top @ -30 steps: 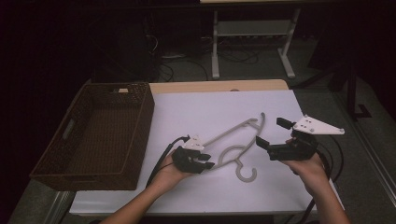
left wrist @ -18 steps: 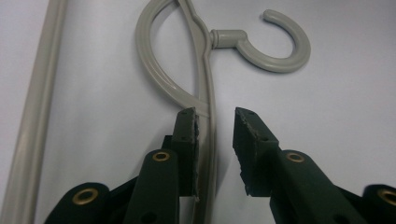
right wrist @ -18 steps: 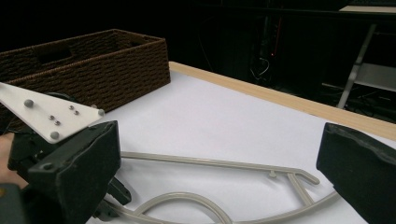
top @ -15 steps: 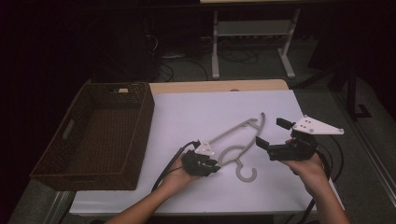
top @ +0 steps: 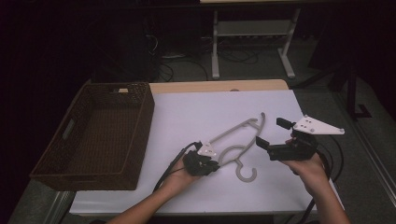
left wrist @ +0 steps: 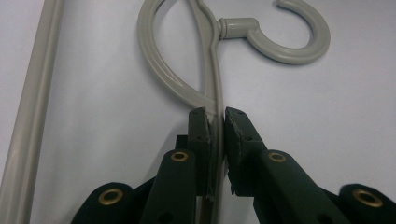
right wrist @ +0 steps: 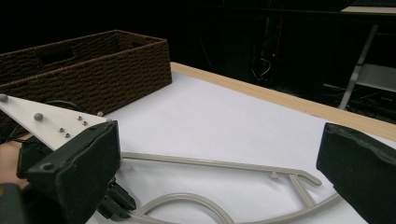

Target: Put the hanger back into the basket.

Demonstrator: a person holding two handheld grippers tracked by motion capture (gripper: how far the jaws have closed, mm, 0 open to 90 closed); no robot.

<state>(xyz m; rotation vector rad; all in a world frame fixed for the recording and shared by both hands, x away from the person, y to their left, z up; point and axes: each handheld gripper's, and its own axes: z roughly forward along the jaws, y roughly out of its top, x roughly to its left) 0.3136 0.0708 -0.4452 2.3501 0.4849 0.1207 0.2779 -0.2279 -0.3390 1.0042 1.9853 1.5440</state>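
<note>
A pale grey plastic hanger lies flat on the white table top, its hook toward the person. My left gripper sits at the hanger's near end. Its jaws have just been closing, and in the left gripper view the two pads pinch the hanger's thin arm just below the hook's neck. My right gripper hovers to the right of the hanger, jaws wide open and nothing between them. In the right gripper view the hanger lies ahead between my two black jaws, with the left gripper at its left end.
A dark brown wicker basket stands empty on the table's left side, also seen as the basket in the right gripper view. Black cables trail from both grippers toward the table's near edge. A wooden edge runs along the back.
The left gripper has slid slightly right onto the hanger and its jaws have narrowed around the hanger's arm. The right gripper and the hanger have stayed in place.
</note>
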